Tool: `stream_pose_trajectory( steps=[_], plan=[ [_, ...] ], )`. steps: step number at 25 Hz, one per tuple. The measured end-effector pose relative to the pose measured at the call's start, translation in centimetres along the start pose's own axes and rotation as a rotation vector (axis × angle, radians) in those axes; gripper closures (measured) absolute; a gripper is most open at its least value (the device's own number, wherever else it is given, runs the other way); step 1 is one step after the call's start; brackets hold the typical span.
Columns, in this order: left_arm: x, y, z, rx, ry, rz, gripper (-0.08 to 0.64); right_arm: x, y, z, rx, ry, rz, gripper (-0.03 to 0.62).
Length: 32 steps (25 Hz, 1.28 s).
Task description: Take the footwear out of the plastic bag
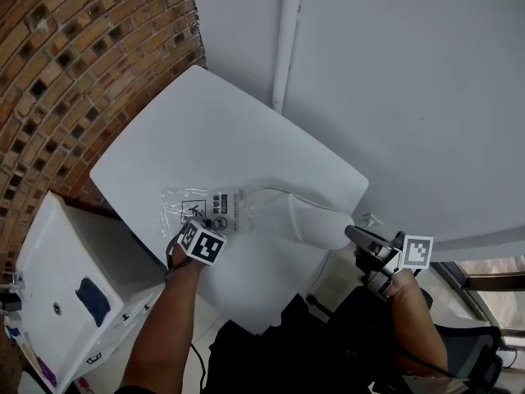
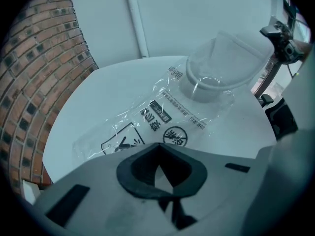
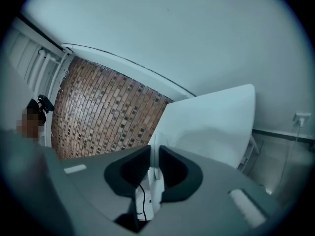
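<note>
A white slipper (image 1: 316, 222) lies at the table's near right corner, its heel end still inside a clear printed plastic bag (image 1: 205, 208). My right gripper (image 1: 354, 235) is off the table's edge and shut on the slipper's toe end. In the right gripper view a thin white slipper edge (image 3: 154, 173) stands pinched between the pads of my right gripper (image 3: 153, 154). My left gripper (image 1: 192, 222) is shut on the bag's near end. In the left gripper view the bag (image 2: 147, 119) runs out from under my left gripper (image 2: 157, 168) towards the slipper (image 2: 216, 68).
The white table (image 1: 221, 130) stands against a grey wall with a white pipe (image 1: 285, 39). A brick wall (image 1: 74, 64) curves along the left. A white cabinet (image 1: 66, 286) sits below the table at the left. A chair (image 1: 467, 351) is at the lower right.
</note>
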<state>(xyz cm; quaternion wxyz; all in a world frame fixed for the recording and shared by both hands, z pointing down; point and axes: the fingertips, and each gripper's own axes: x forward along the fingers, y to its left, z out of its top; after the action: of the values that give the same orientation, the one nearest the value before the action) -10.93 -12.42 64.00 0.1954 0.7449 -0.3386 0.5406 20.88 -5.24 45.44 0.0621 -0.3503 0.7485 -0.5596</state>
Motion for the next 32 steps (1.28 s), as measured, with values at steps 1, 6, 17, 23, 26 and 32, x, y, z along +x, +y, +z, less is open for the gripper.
stream_pose_trajectory(
  steps=[1,6,17,23,26,32],
  plan=[
    [0.0,0.1,0.1,-0.001,0.000,0.000,0.554,-0.3,0.2,0.2,-0.003,-0.008,0.002,0.534],
    [0.3,0.4,1.0,-0.012,-0.004,0.007,0.554,-2.1,1.1,1.0,-0.016,-0.046,0.001,0.534],
    [1.1,0.8,2.7,-0.030,0.001,-0.002,0.554,-7.1,3.3,2.4,-0.050,-0.161,0.010,0.534],
    [-0.2,1.0,5.8,-0.022,-0.097,-0.010,0.554,-8.1,4.2,1.7,-0.064,-0.183,0.021,0.534],
    [-2.9,1.4,8.7,-0.053,-0.229,-0.009,0.554,-7.5,4.1,0.9,-0.054,-0.177,0.027,0.534],
    [-7.1,0.1,8.3,-0.171,-0.380,-0.149,0.554,-4.0,4.0,-1.7,-0.045,-0.107,0.048,0.534]
  ],
)
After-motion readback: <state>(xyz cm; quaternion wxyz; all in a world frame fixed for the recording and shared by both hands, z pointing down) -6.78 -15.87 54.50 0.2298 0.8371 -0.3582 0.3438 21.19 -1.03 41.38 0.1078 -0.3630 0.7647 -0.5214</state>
